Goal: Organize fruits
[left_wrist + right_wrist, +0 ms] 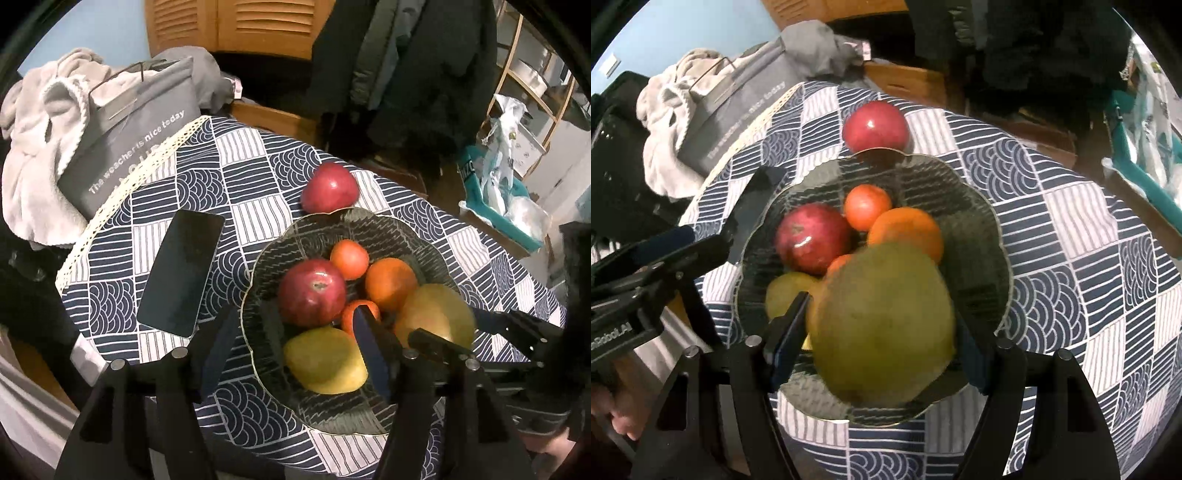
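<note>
A glass bowl [273, 240] [979, 236] on the patterned tablecloth holds a red apple [312, 291] [812, 238], a small tomato [349, 258] [867, 206], an orange [389, 282] [908, 230] and a yellow-green pear [325, 360] [788, 291]. A second red apple [330, 188] [876, 127] lies on the cloth just behind the bowl. My right gripper [879, 325] is shut on a large green-yellow pear [882, 325] [437, 314] over the bowl. My left gripper [295, 325] is open and empty at the bowl's near left rim.
A black phone [181, 273] lies on the cloth left of the bowl. A grey bag [133, 129] and towels [33, 147] sit at the table's far left edge. Coats hang behind; a shelf with bags stands at right.
</note>
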